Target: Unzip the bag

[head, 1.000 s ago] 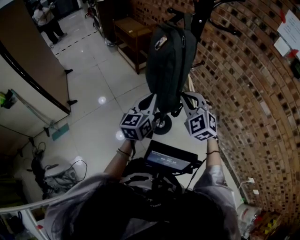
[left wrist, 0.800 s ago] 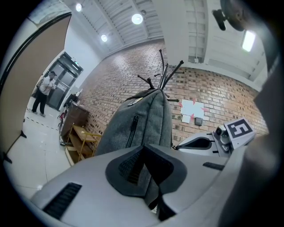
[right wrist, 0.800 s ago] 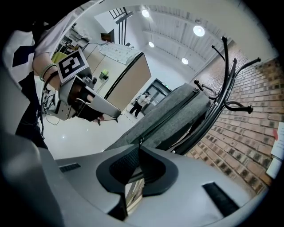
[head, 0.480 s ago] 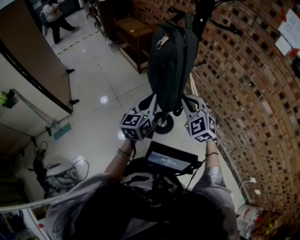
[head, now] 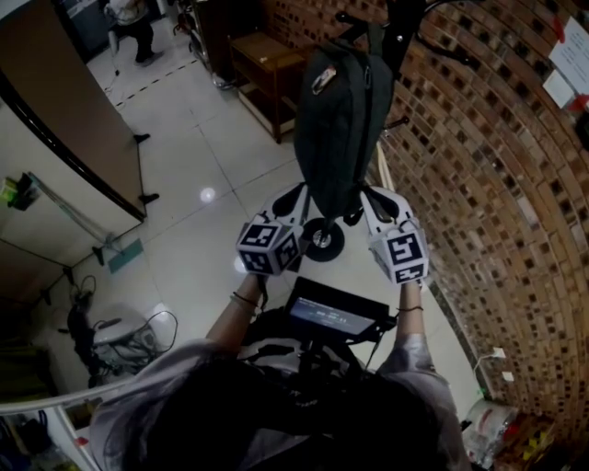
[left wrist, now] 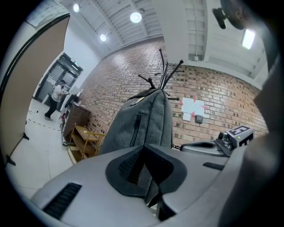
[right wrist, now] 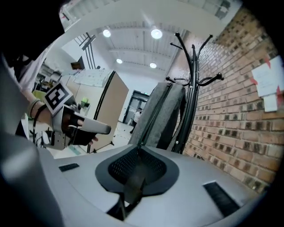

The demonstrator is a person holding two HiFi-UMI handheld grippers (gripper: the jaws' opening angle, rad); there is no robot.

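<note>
A dark grey bag [head: 339,110] hangs from a black coat stand [head: 398,28] by the brick wall. Both grippers are at its lower end. My left gripper [head: 296,199] is on the bag's left bottom corner, and in the left gripper view its jaws [left wrist: 145,165] are shut on a fold of the bag's grey fabric [left wrist: 143,124]. My right gripper [head: 373,202] is at the right bottom corner. In the right gripper view the zip line runs down the bag [right wrist: 156,116] into my right gripper [right wrist: 137,155]. Its jaws are opening, with the dark zip pull strap [right wrist: 134,185] lying between them.
The coat stand's round base [head: 322,241] sits on the tiled floor just beyond the grippers. A wooden shelf unit [head: 267,63] stands behind the bag. The brick wall [head: 488,184] runs close along the right. A brown partition [head: 64,110] is at left, and a person [head: 129,14] is far off.
My right gripper has slid a little down and to the right, away from the bag's bottom. The left gripper has hardly moved. The person in the background has walked to the right.
</note>
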